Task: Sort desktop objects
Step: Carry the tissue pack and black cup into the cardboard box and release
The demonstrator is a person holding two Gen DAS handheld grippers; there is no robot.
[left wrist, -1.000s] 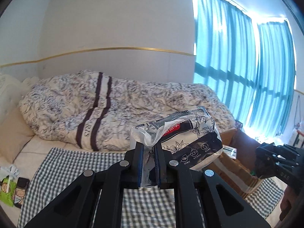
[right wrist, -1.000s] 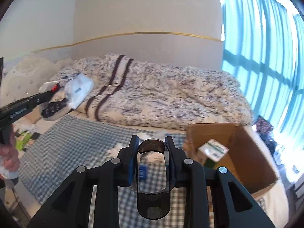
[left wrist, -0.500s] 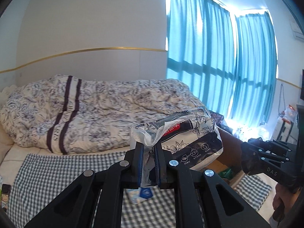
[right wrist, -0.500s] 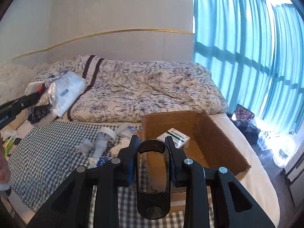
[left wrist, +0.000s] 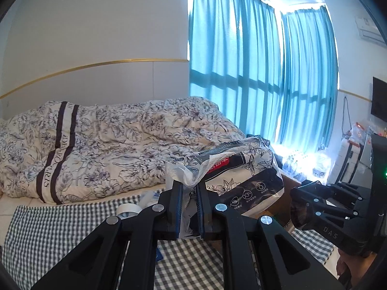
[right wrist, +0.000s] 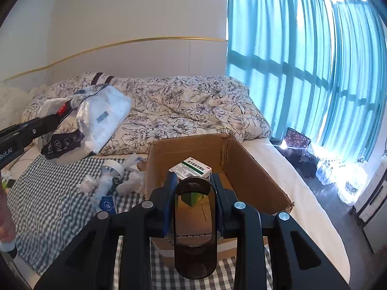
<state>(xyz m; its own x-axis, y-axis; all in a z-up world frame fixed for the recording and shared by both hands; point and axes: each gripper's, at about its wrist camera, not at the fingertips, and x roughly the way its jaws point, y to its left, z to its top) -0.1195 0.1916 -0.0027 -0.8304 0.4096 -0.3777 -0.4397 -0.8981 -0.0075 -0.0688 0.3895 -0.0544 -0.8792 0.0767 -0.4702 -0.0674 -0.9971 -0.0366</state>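
Observation:
My left gripper [left wrist: 188, 188] is shut on the crumpled plastic end of a floral tissue pack [left wrist: 241, 176] and holds it in the air over the checked cloth. From the right wrist view this pack [right wrist: 104, 120] hangs at the left gripper [right wrist: 65, 111], left of an open cardboard box [right wrist: 254, 169]. My right gripper [right wrist: 193, 181] is shut on a dark see-through cup [right wrist: 194, 253], squeezed oval, just over the box's near edge. A green and white medicine box [right wrist: 192, 168] lies inside the box. At the right of the left wrist view, the right gripper [left wrist: 304, 207] shows with the cup.
A tape roll [right wrist: 112, 166], crumpled tissues [right wrist: 87, 184] and a small blue packet [right wrist: 107, 203] lie on the checked cloth [right wrist: 48, 205] left of the box. A flowered duvet [right wrist: 193, 106] fills the bed behind. Blue curtains [right wrist: 302, 60] and floor clutter are to the right.
Both grippers have swung to the right, each keeping its grip. The cardboard box has come close under the right gripper. The tissue pack has travelled right, nearer the box.

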